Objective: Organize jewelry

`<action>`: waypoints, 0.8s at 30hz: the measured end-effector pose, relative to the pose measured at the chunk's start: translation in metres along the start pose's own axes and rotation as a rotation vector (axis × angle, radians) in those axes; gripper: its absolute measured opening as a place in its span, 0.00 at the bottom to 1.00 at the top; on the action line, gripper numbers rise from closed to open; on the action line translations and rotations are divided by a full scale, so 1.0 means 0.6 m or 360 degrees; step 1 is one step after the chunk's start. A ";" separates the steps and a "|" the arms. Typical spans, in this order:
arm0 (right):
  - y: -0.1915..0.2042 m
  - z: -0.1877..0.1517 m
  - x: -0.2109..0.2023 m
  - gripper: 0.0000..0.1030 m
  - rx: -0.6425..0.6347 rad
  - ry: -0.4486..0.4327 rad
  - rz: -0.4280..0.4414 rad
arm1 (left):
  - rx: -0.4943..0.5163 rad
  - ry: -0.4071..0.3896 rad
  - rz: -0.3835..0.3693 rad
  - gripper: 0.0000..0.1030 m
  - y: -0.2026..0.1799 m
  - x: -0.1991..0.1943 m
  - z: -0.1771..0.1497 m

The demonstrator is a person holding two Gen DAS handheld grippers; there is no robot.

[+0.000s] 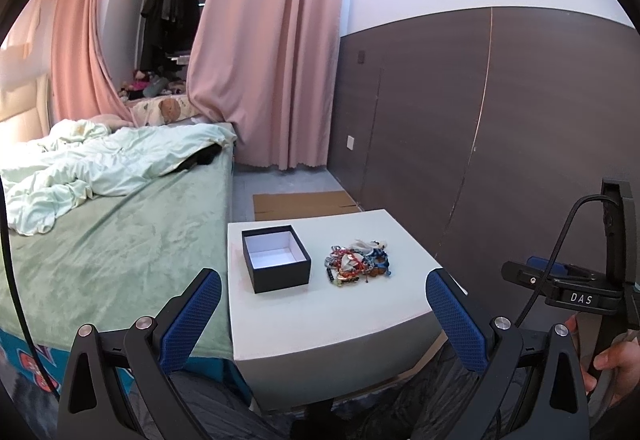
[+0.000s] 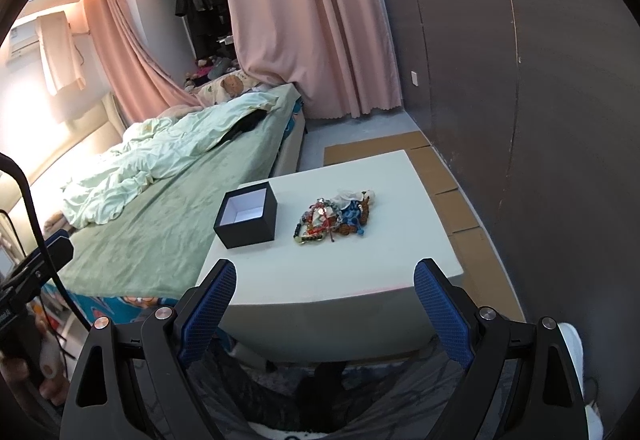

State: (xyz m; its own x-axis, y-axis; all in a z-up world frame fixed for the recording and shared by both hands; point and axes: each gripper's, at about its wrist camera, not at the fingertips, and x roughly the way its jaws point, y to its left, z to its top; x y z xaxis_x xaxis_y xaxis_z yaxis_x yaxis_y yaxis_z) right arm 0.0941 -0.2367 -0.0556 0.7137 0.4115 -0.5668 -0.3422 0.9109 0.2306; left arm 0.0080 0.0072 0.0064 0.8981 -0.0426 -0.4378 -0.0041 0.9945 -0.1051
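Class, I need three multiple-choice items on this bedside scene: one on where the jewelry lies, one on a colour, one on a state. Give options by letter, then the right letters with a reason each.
1. Where does the jewelry pile lie?
A. inside the black box
B. on the white table, beside the box
C. on the bed

2. What colour is the inside of the black box?
A. white
B. red
C. green

3. How does the right claw stand?
A. shut on a necklace
B. shut on the box
C. open and empty

Answers: 1 B, the pile rests on the white table, apart from the box. 2 A, its lining shows white. 3 C, its blue pads stand wide with nothing between them.
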 end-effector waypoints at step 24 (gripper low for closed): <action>-0.011 -0.001 -0.004 0.88 -0.0003 -0.0008 0.0012 | 0.0023 0.0005 -0.0026 0.99 -0.012 0.004 -0.004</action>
State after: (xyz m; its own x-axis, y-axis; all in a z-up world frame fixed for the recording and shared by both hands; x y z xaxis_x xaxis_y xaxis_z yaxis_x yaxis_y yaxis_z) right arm 0.0945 -0.2438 -0.0561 0.7144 0.4184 -0.5609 -0.3486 0.9078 0.2332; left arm 0.0095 -0.0005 0.0041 0.8966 -0.0589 -0.4389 0.0166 0.9949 -0.0995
